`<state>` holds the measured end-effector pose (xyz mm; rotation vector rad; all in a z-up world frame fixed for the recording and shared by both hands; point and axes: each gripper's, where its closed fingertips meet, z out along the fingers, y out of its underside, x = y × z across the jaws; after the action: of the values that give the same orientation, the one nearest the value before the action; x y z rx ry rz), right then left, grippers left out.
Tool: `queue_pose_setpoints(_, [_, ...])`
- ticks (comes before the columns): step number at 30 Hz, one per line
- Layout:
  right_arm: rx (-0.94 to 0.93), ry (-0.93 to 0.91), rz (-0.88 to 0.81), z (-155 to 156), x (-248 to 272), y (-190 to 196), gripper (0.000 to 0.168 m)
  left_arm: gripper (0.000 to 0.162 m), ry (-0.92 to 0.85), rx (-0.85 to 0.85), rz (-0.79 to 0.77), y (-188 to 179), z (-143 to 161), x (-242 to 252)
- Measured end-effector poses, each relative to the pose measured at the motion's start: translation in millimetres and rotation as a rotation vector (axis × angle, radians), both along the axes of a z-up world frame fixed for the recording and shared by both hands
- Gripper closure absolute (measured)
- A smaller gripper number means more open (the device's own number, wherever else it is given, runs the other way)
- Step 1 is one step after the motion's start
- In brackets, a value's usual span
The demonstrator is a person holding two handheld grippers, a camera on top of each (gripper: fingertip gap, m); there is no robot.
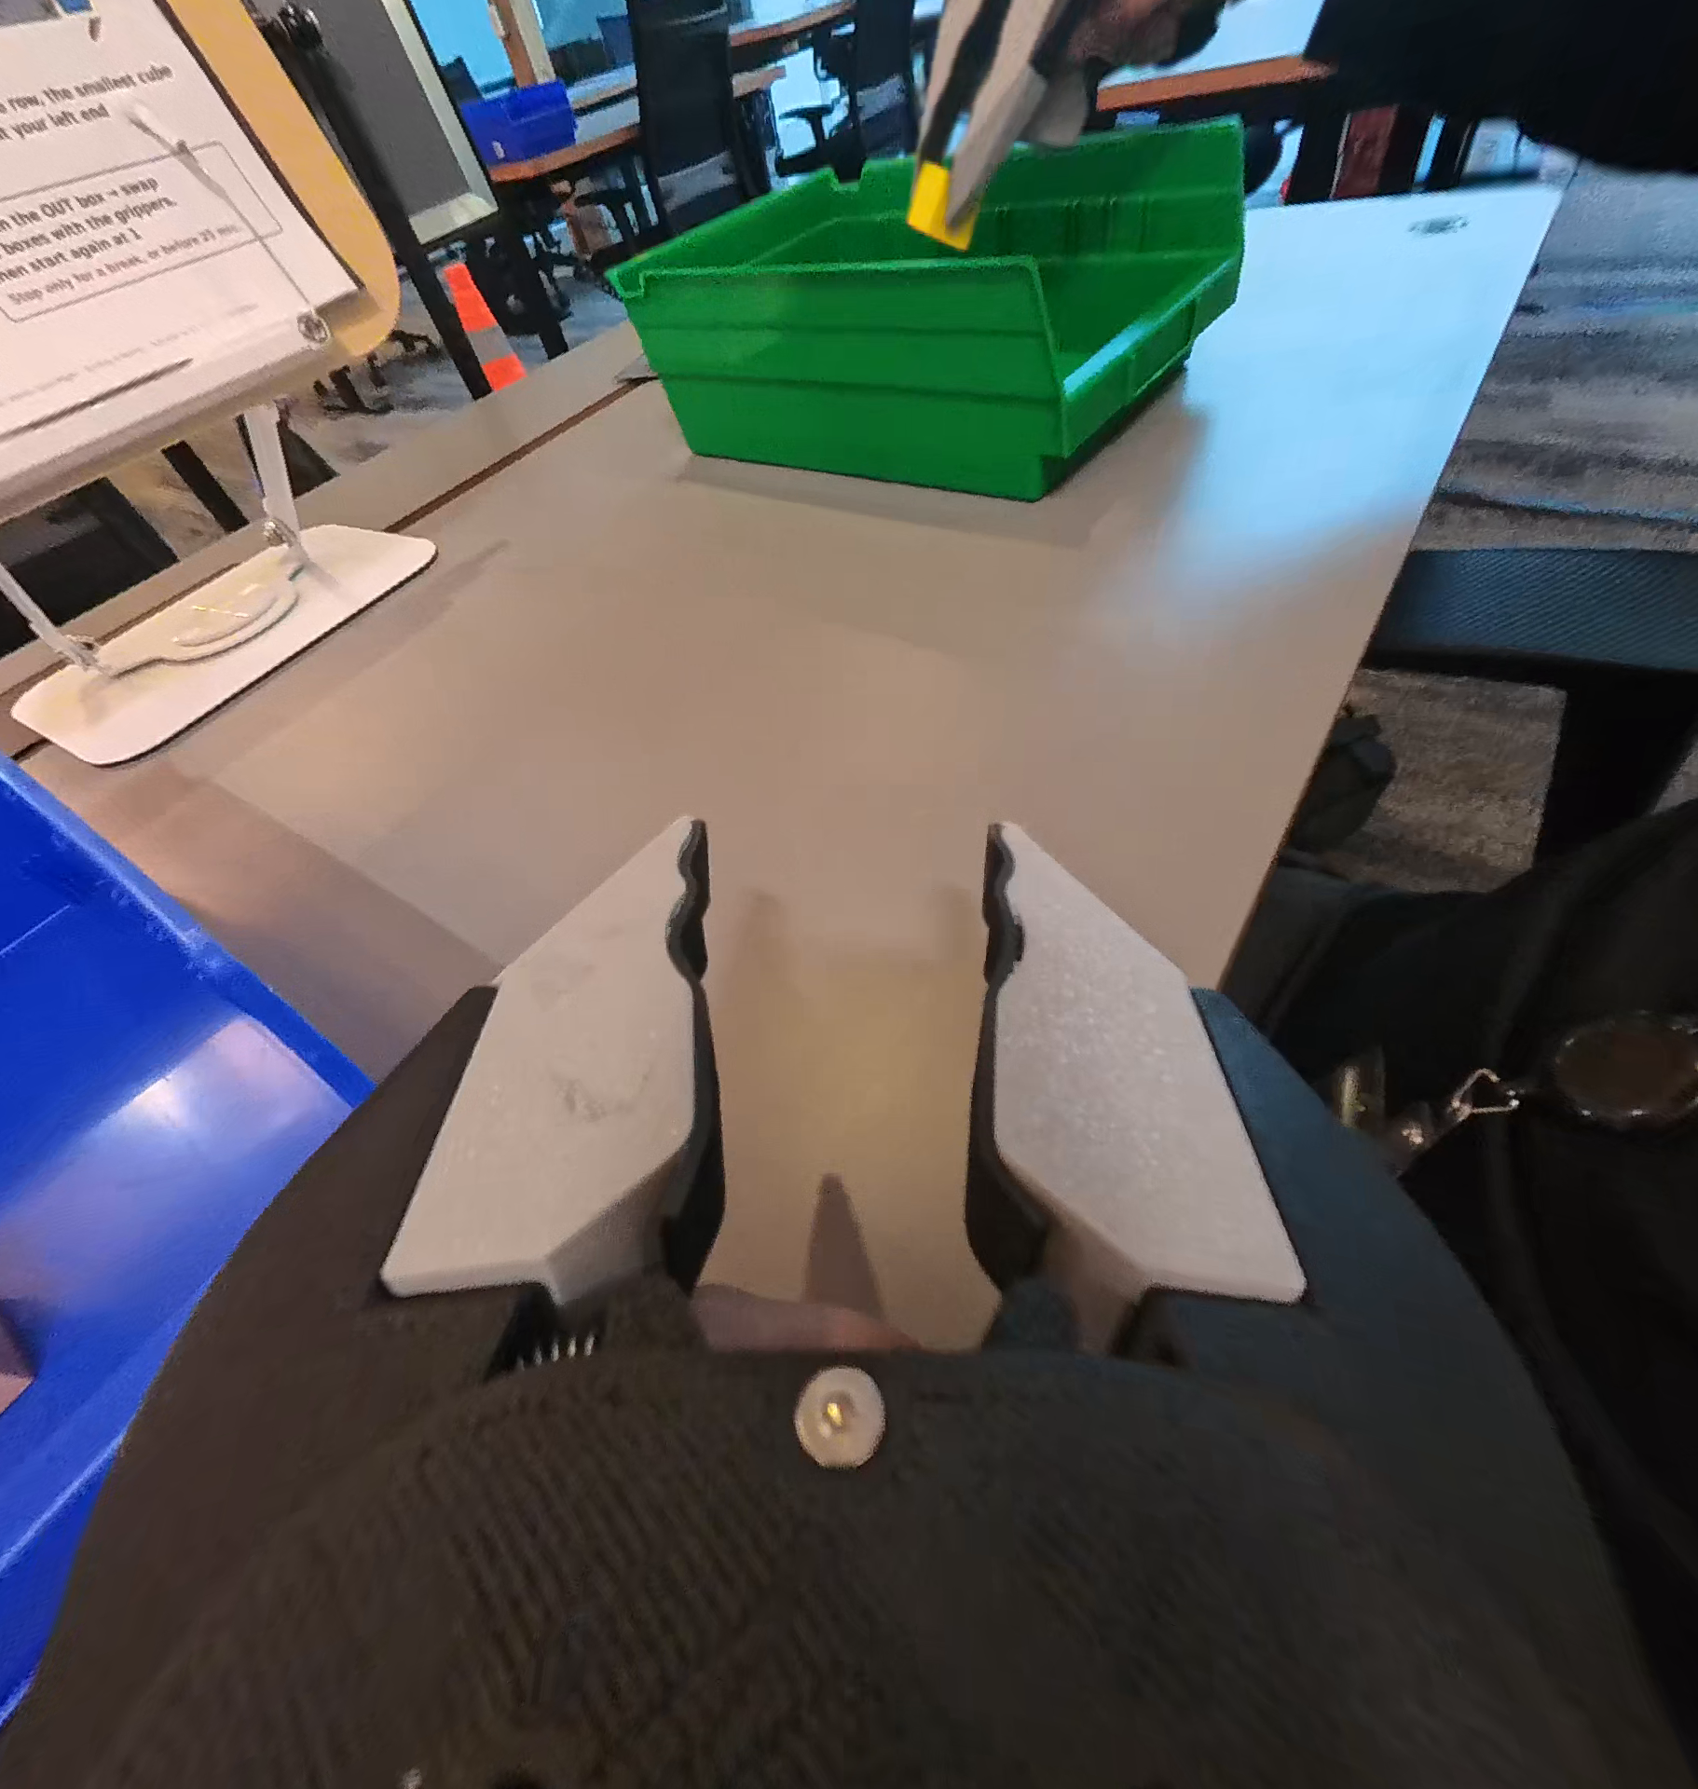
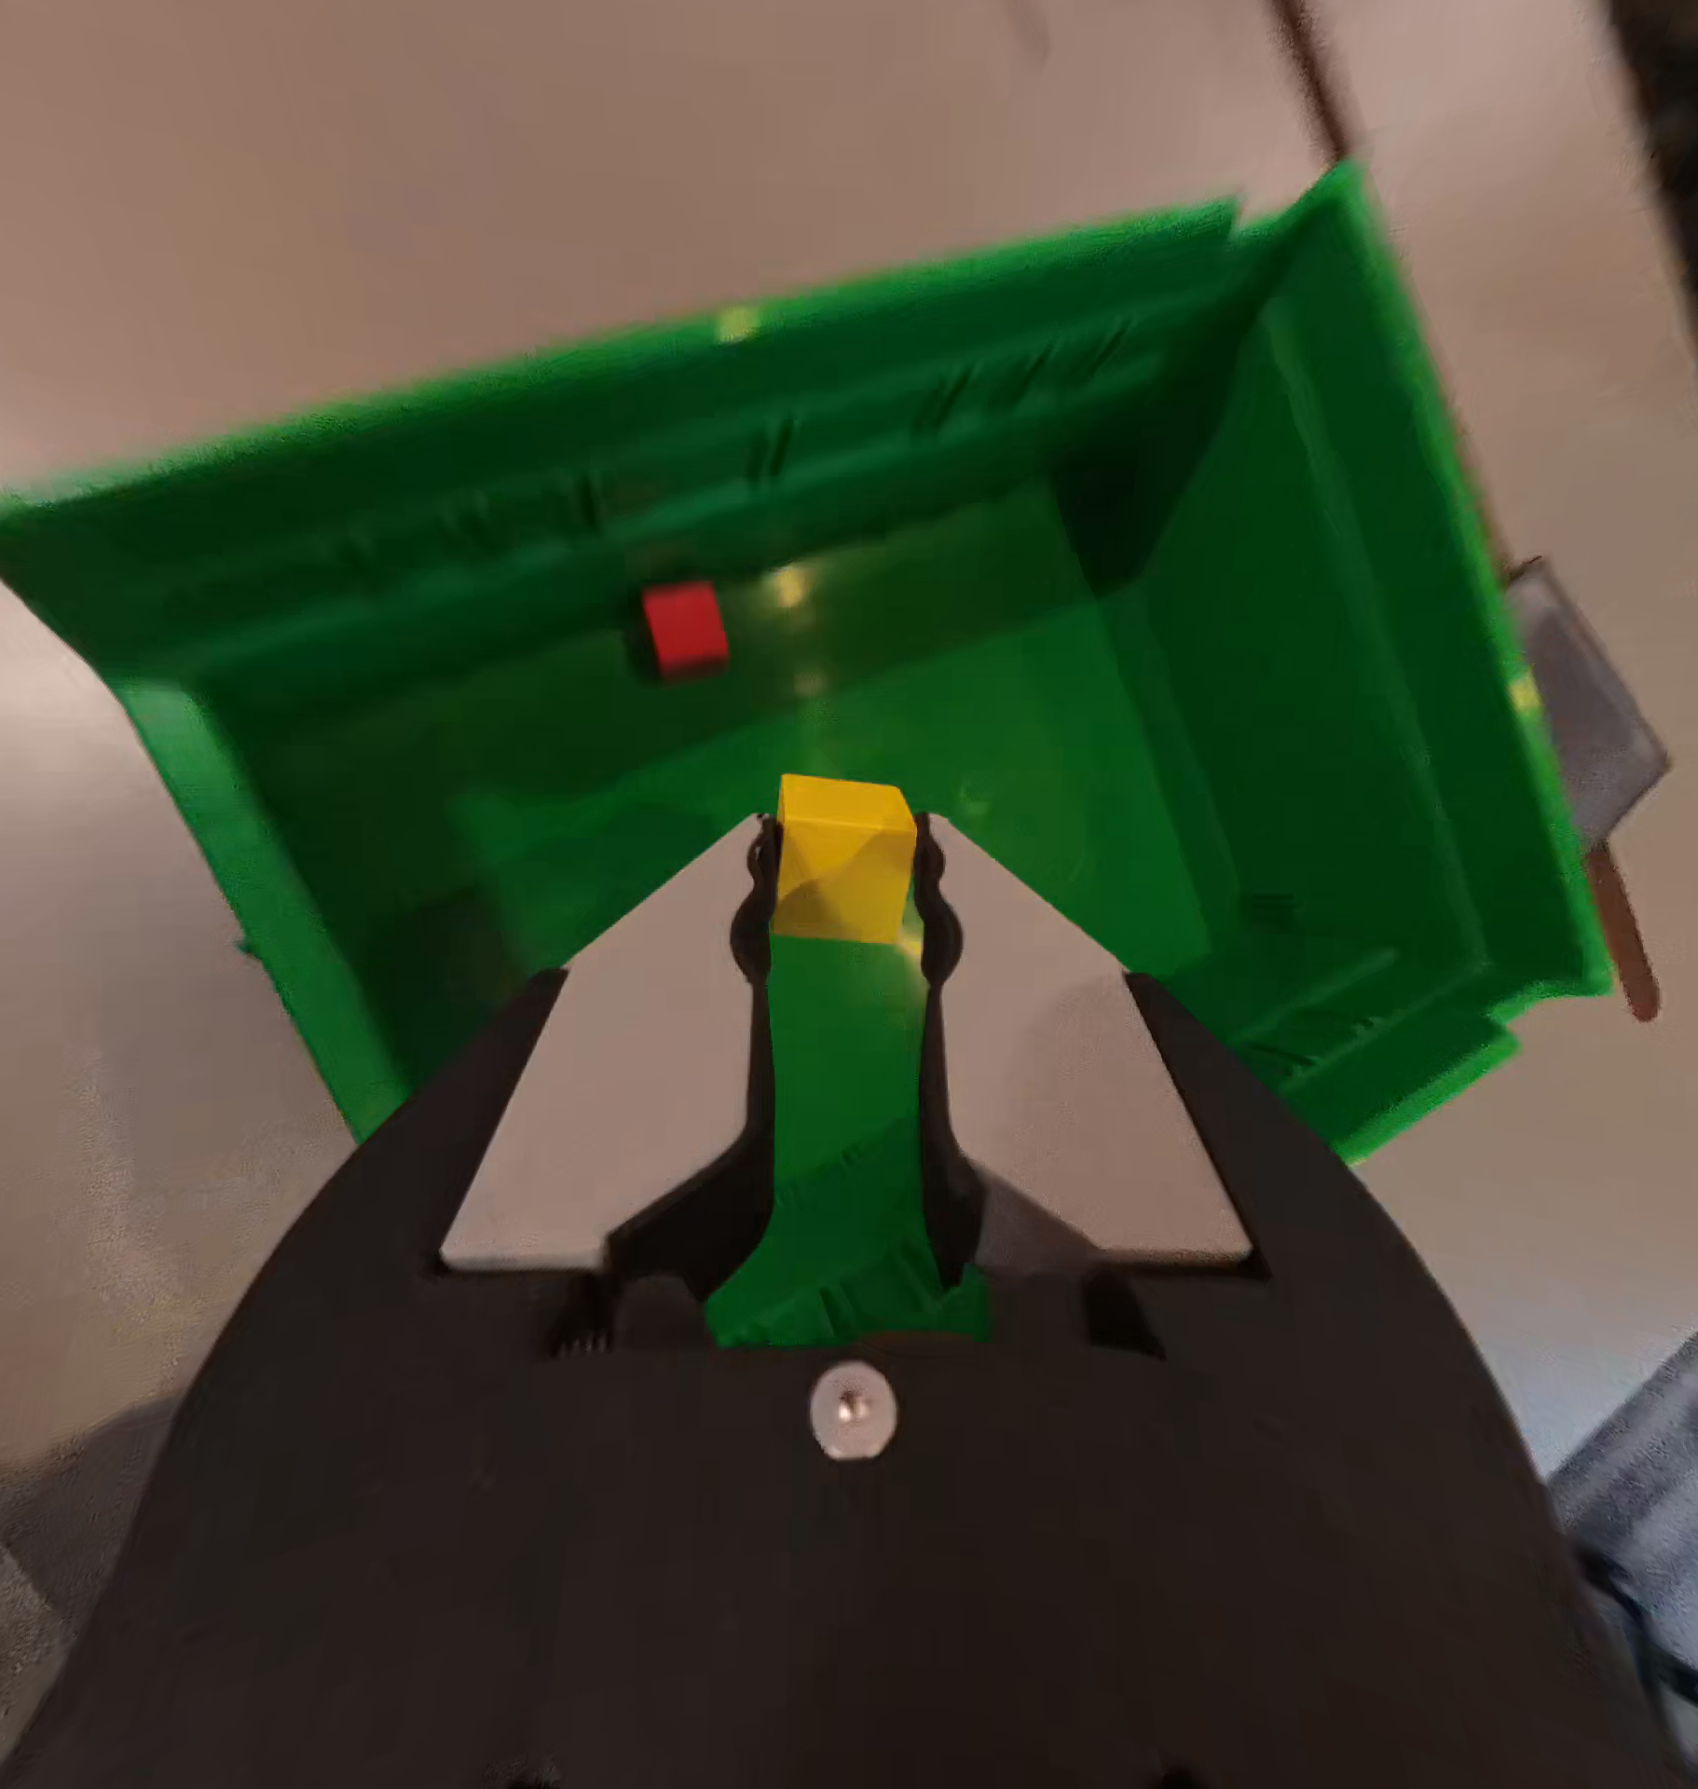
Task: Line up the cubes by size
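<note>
Overhead, right gripper [image 2: 843, 833] fingers clamped on small yellow plastic cube [image 2: 840, 862], held mid-frame above open green plastic bin [image 2: 1358, 678]. Small red cube [image 2: 685, 629] lies on bin floor, upper centre of frame, near far wall. Left gripper [image 1: 843, 852] low in frame over grey desk [image 1: 826, 629], fingers apart, nothing between. Blue plastic bin [image 1: 100, 1113] at left edge.

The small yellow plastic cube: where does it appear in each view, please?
Left wrist view: small yellow plastic cube at top centre, held by the far right gripper above the green plastic bin.
Right wrist view: cube at centre, between the fingers.
Shared landmark: the green bin.
</note>
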<state>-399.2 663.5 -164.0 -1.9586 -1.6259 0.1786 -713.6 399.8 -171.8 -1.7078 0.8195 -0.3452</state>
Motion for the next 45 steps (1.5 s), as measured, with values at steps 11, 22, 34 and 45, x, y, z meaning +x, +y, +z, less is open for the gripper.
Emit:
queue_pose_setpoints(11, [-0.032,-0.251,0.246,-66,-37,-11,0.143,0.107,0.055,-0.016,0.055,10,-7,-13])
queue_pose_setpoints(22, [-0.099,-0.169,0.224,-60,-44,-14,0.105,0.107,0.049,-0.044,0.076,4,-9,-26])
queue_pose_setpoints(34, [0.053,0.717,0.183,111,-129,-119,0.118,0.107,0.182,0.010,0.191,24,61,-101])
queue_pose_setpoints(45, [-0.276,0.704,0.385,13,-239,-206,0.114,0.106,0.896,-0.406,-0.064,89,-19,-213])
